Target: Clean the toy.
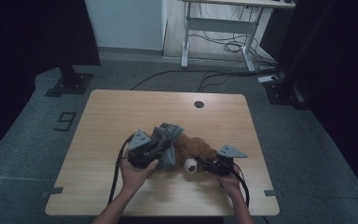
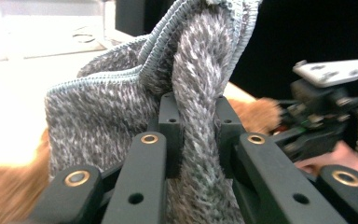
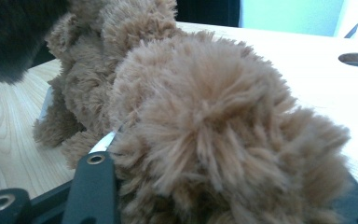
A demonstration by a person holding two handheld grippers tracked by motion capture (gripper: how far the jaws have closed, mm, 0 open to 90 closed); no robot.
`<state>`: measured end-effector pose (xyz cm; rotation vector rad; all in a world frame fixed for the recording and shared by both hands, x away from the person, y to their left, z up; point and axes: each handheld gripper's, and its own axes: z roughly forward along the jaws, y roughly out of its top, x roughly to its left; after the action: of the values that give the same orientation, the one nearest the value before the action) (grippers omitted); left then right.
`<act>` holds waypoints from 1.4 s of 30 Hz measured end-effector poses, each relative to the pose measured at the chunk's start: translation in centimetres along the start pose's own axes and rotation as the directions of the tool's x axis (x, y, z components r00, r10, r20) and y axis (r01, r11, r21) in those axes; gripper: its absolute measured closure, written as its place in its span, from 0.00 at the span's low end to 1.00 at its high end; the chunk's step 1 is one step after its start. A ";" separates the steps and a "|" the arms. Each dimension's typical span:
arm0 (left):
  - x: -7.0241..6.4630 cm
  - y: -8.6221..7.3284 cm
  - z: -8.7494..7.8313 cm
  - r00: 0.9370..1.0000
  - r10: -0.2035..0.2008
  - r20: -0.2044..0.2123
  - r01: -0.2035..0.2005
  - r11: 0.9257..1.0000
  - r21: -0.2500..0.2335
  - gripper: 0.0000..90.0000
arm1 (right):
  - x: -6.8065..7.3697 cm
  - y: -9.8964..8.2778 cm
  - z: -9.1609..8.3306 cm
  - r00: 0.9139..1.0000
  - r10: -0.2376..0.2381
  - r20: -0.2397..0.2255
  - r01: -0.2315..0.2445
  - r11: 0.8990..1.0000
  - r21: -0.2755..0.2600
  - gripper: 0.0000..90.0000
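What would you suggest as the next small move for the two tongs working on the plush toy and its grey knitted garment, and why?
Probably lift the left tongs a little further, drawing the grey knitted garment off the brown plush toy. Its jaws are shut on a fold of the knit, which still drapes over the toy's upper part, while the right tongs sit at the toy's other end, fur between their jaws, seemingly steadying it on the table.

Table point(image 1: 121, 112): the bare far half, from 9 through 12 to 3 o'clock of the plush toy point(image 1: 198, 147), offers free passage, broken by one round hole point(image 1: 199, 104) at 12. At centre the toy and grey knit point(image 1: 168, 135) lie touching, flanked by the left gripper point(image 1: 156, 149) at 9 and the right gripper point(image 1: 204, 164) at 4. The near strip at 6 is crossed by both forearms.
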<state>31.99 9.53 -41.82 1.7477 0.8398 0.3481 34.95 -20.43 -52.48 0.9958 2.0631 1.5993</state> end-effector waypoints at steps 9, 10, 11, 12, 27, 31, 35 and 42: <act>-4.8 2.3 8.1 0.994 0.083 0.071 -0.092 0.987 0.128 0.86 | 0.1 -0.5 -0.1 1.000 0.001 -0.002 -0.001 1.000 -0.020 0.51; -5.2 2.1 9.3 0.994 0.089 0.071 -0.099 0.983 0.155 0.86 | 0.2 -0.5 -0.1 1.000 -0.002 -0.002 0.002 1.000 -0.020 0.51; -5.6 1.9 10.5 0.993 0.090 0.070 -0.102 0.978 0.181 0.86 | 0.2 -0.5 -0.1 1.000 -0.002 -0.002 0.002 1.000 -0.020 0.51; -5.9 1.2 12.3 0.994 0.093 0.064 -0.105 0.967 0.234 0.86 | 0.2 -0.5 -0.1 1.000 -0.010 0.001 0.010 1.000 -0.019 0.51; -0.9 -1.2 9.4 0.996 0.073 -0.047 -0.059 0.966 0.252 0.88 | 0.2 -0.6 -0.2 1.000 -0.014 -0.004 0.014 1.000 -0.004 0.51; -0.5 -1.3 8.0 0.995 0.087 -0.053 -0.073 0.970 0.234 0.88 | 0.2 -0.6 0.0 1.000 -0.017 -0.006 0.017 1.000 -0.009 0.51; 0.7 -1.2 6.6 0.998 0.045 -0.053 -0.034 0.980 0.195 0.88 | 0.2 -0.7 -0.1 1.000 -0.015 -0.008 0.015 1.000 -0.012 0.51; 3.3 -0.4 3.8 0.995 -0.007 -0.102 0.022 0.990 0.139 0.87 | 0.1 -0.8 0.0 1.000 -0.003 -0.009 0.003 1.000 -0.020 0.51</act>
<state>36.47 9.21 -44.11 1.8656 0.9691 0.3780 34.64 -20.47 -53.18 0.9798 2.0490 1.6230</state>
